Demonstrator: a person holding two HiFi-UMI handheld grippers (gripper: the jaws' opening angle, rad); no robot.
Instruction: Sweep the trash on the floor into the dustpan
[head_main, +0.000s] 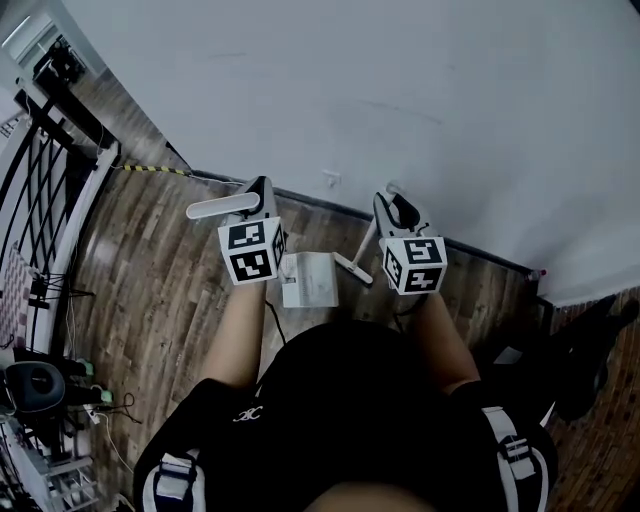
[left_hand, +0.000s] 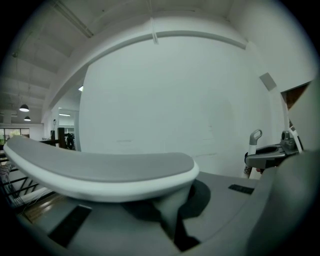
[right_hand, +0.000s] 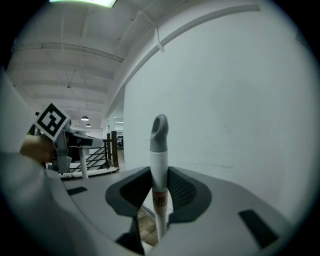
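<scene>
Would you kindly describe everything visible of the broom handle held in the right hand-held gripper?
The broom handle is a slim white pole, seemingly plastic, capped by a grey tip with a hanging hole. A small printed label sits where the right hand-held gripper clamps it between dark ribbed pads, roughly upright. Below, it slants down beside the white dustpan.

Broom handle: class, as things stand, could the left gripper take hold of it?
Probably not. The left gripper is shut on the dustpan handle, so it isn't free, and the right gripper clamps the broom handle.
</scene>
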